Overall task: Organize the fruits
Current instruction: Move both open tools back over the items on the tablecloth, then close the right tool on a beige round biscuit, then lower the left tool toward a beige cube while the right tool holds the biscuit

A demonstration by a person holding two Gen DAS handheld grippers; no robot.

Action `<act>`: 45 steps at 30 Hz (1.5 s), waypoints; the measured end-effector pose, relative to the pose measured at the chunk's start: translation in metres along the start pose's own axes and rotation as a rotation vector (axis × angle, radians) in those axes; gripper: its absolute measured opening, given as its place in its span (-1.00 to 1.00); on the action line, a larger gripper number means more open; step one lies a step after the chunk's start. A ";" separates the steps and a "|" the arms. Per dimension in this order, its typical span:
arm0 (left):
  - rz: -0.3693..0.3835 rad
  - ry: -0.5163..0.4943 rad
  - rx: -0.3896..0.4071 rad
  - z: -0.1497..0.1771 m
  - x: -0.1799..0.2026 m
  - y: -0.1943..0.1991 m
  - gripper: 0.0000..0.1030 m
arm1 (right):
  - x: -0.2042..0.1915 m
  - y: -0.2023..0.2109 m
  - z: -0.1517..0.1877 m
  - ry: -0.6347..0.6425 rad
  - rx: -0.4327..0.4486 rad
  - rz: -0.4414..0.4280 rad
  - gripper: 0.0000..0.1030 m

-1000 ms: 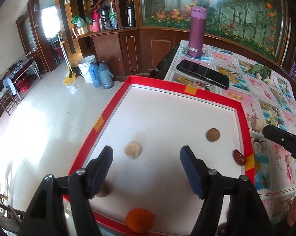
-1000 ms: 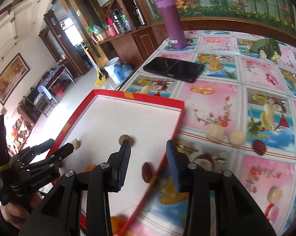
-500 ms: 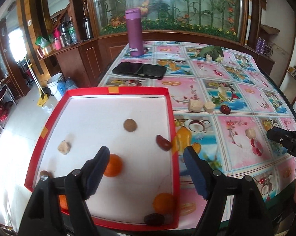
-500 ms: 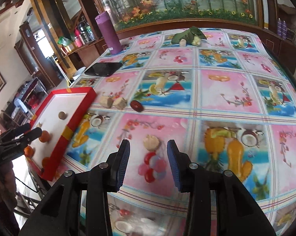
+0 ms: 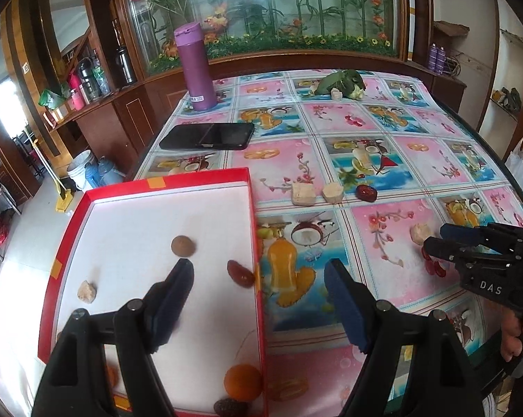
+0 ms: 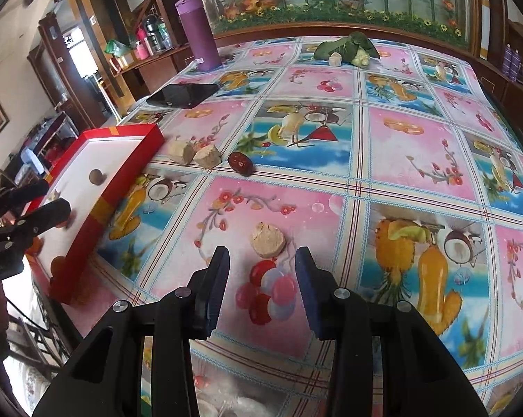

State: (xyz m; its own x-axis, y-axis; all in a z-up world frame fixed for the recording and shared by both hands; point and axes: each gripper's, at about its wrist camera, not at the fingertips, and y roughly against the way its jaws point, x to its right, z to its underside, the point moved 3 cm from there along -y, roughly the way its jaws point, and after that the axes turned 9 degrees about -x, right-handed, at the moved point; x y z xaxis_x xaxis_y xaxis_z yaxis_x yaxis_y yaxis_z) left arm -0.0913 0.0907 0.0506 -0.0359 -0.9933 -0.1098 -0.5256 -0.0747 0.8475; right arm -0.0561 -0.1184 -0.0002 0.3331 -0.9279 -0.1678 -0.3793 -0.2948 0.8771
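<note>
Just ahead of the right tool (image 6: 261,286), half open and empty, sits a pale chunk (image 6: 267,239); closing early could nudge it away. Left tool (image 5: 259,299) hovers wide, empty.

The table (image 6: 417,146) is wearing a fruit-print cloth and carrying a red tray (image 5: 254,229), purple flask (image 5: 196,69), black phone (image 5: 207,136), leafy bundle (image 6: 346,48), beige chunks (image 6: 267,239) and a date (image 6: 240,164).
</note>
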 end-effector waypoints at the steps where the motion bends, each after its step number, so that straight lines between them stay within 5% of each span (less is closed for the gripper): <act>1: 0.003 -0.006 -0.001 -0.005 0.002 -0.002 0.55 | 0.001 -0.004 -0.002 -0.004 -0.007 0.017 -0.25; 7: -0.003 -0.044 -0.055 -0.030 0.016 -0.030 0.59 | 0.000 -0.014 -0.004 0.018 -0.019 0.082 -0.26; 10: -0.021 -0.068 -0.084 -0.040 0.024 -0.045 0.59 | 0.000 -0.014 -0.004 0.031 -0.009 0.103 -0.48; 28: -0.082 -0.066 -0.182 -0.074 0.037 -0.112 0.57 | 0.021 -0.015 -0.014 -0.025 0.052 -0.004 -0.54; 34: -0.089 -0.036 -0.181 -0.077 0.033 -0.119 0.30 | 0.022 -0.016 -0.014 -0.022 0.055 -0.002 -0.54; 39: -0.087 -0.031 -0.170 -0.079 0.034 -0.119 -0.12 | 0.020 -0.016 -0.013 -0.011 0.061 0.013 -0.54; 45: -0.074 -0.053 -0.165 -0.076 0.034 -0.117 -0.15 | 0.021 -0.016 -0.013 -0.013 0.062 0.008 -0.54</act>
State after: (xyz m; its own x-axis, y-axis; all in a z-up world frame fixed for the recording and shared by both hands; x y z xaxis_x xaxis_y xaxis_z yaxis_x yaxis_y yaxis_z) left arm 0.0335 0.0595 -0.0129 -0.0496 -0.9789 -0.1982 -0.3819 -0.1648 0.9094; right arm -0.0316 -0.1297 -0.0115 0.3187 -0.9329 -0.1675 -0.4347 -0.3009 0.8488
